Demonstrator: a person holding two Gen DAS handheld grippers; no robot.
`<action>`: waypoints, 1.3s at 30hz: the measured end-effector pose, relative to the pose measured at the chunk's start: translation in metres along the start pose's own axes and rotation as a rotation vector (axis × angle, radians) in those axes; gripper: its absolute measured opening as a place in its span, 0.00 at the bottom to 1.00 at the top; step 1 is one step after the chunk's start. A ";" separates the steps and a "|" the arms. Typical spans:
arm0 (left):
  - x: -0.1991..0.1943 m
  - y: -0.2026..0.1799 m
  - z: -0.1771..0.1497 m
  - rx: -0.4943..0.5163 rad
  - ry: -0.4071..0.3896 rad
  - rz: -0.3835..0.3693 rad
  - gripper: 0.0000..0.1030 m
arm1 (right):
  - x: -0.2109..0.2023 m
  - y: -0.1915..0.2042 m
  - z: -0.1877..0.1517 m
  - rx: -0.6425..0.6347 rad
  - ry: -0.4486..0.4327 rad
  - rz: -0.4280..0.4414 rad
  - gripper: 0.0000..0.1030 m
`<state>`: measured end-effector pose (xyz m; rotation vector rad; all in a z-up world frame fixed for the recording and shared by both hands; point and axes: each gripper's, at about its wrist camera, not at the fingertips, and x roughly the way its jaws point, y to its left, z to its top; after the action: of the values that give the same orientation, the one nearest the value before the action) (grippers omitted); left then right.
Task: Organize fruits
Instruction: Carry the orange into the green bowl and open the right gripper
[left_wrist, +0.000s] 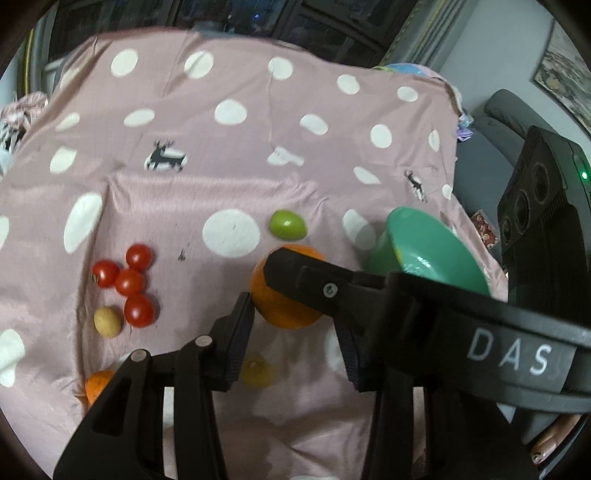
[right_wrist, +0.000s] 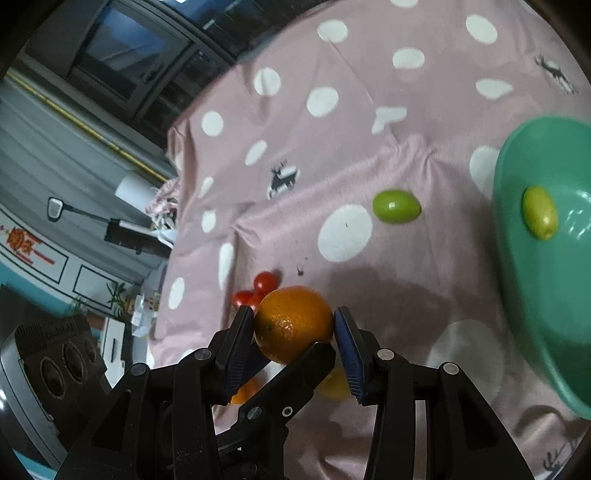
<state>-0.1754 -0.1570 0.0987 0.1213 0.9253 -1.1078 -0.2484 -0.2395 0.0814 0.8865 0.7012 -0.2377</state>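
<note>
Two grippers squeeze one big orange above the spotted pink cloth.

The right gripper pinches the orange's sides, and the left gripper grips it too. The green bowl nearby holds a small yellow-green fruit. Another green fruit lies on the cloth.

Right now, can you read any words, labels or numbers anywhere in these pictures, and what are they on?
"DAS": white letters on the black tool body in the left view.
Raised lettering on the black device with three round openings: too blurred to read.
Red-and-orange wall decoration: too small to read.
</note>
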 end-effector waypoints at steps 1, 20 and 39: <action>-0.002 -0.004 0.001 0.008 -0.008 -0.001 0.42 | -0.005 0.001 0.001 -0.003 -0.013 0.005 0.46; 0.015 -0.104 0.020 0.239 -0.035 -0.103 0.42 | -0.094 -0.051 0.015 0.094 -0.232 -0.005 0.46; 0.075 -0.163 0.010 0.335 0.104 -0.233 0.42 | -0.126 -0.133 0.014 0.317 -0.272 -0.111 0.46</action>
<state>-0.2916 -0.2935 0.1099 0.3550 0.8537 -1.4796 -0.3993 -0.3441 0.0862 1.0925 0.4653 -0.5692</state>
